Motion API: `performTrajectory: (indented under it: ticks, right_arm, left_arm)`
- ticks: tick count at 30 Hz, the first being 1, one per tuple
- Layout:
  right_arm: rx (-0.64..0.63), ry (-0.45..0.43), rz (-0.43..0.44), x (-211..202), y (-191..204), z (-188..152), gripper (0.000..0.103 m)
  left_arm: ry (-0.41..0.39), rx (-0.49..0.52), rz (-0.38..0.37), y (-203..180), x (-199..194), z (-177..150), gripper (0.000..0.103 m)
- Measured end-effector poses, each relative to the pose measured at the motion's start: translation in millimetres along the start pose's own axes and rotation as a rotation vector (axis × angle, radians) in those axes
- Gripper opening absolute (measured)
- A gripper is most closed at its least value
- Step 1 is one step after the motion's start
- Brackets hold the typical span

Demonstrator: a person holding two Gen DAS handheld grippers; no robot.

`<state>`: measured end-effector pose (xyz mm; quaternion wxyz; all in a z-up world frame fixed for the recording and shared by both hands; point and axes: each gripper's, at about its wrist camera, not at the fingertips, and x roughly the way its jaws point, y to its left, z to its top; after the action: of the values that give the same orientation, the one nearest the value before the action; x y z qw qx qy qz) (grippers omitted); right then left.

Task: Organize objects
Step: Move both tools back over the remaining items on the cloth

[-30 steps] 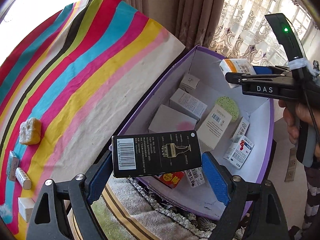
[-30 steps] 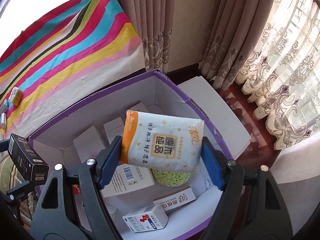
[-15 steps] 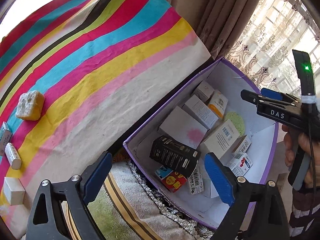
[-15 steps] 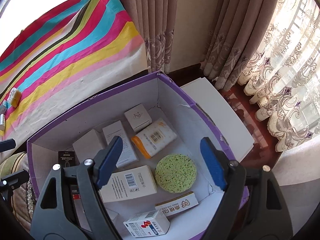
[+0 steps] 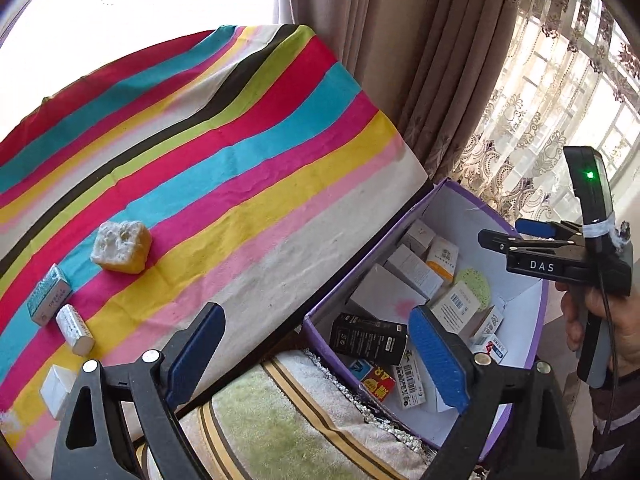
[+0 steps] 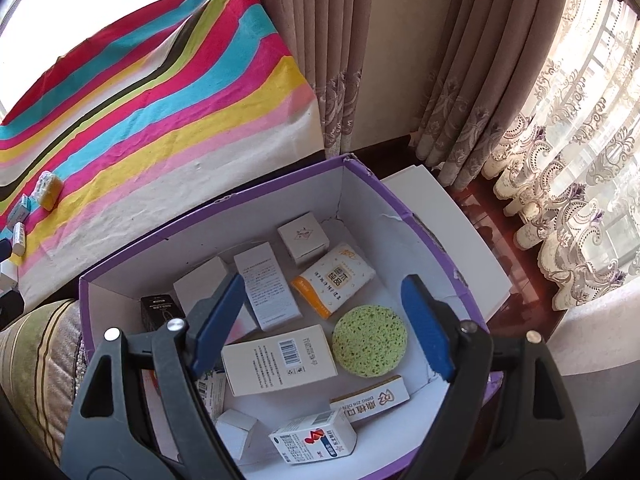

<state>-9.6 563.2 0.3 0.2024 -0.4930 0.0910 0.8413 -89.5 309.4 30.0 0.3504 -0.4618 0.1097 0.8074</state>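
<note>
- Hovering empty, both grippers: left gripper (image 5: 316, 354) has its blue pads spread wide with nothing between them; right gripper (image 6: 322, 326) likewise spread, nothing held.
- Purple box (image 6: 208, 216) sits beside the right edge of the striped cloth (image 5: 208, 168), lower than it; right gripper is directly above the box interior, left gripper is over the gap between the cloth's right edge and the box's near-left corner.
- In the box: black carton (image 5: 368, 338) at the near-left corner, orange-and-white tissue pack (image 6: 334, 278) mid-box near the far wall, green round sponge (image 6: 370, 342) toward the right wall, plus several white cartons and a red-and-blue milk-style carton (image 6: 314, 442) at the near wall.
- Left on the cloth, all near its left edge: yellow sponge block (image 5: 122, 248), teal box (image 5: 50, 294), small white wrapped bar (image 5: 75, 330), white box (image 5: 56, 390).
- Judgement: sorting is partly done; those four loose items remain to go into the box.
- Key relation: remaining items lie to the left and ahead of the left gripper's fingers, well apart from it; the right gripper is farther off, across the box. Left hand is the nearer one.
- Yellow sponge block is roughly cube-like, no clear long axis; the teal box and wrapped bar lie with long axes slanting across the stripes, so the pads would likely need to close across the short sides.
- Risk guess: the white box sits close to the cloth's near-left corner, partly hidden behind the left finger (image 5: 192, 356).
</note>
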Motion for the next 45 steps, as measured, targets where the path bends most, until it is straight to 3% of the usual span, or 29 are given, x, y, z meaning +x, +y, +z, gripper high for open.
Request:
performTrajectory:
  ticks: [2, 8, 11, 18, 26, 33, 39, 45]
  right_arm:
    - [-0.011, -0.001, 0.005, -2, 6, 0, 0.083]
    - [-0.075, 0.013, 0.04, -4, 33, -9, 0.083]
    - [-0.149, 0.076, 0.051, 7, 51, -18, 0.083]
    - [-0.296, 0.186, -0.018, 40, 80, -46, 0.083]
    - [-0.365, 0.261, 0.037, 73, 115, -63, 0.083]
    - [-0.352, 0.264, 0.029, 63, 101, -63, 0.083]
    - [-0.321, 0.196, 0.027, 32, 88, -49, 0.083]
    - [-0.275, 0.108, 0.104, 6, 108, -23, 0.083]
  left_arm:
    - [-0.008, -0.035, -0.02, 10, -7, -3, 0.094]
    - [-0.045, -0.088, 0.032, 41, -30, -13, 0.094]
    - [-0.059, -0.118, 0.051, 56, -39, -21, 0.094]
    - [-0.069, -0.187, 0.07, 87, -55, -37, 0.094]
    - [-0.097, -0.263, 0.102, 117, -73, -50, 0.094]
    - [-0.11, -0.331, 0.139, 150, -86, -64, 0.094]
    - [-0.1, -0.375, 0.153, 170, -90, -76, 0.094]
    - [-0.089, -0.414, 0.15, 182, -89, -84, 0.094]
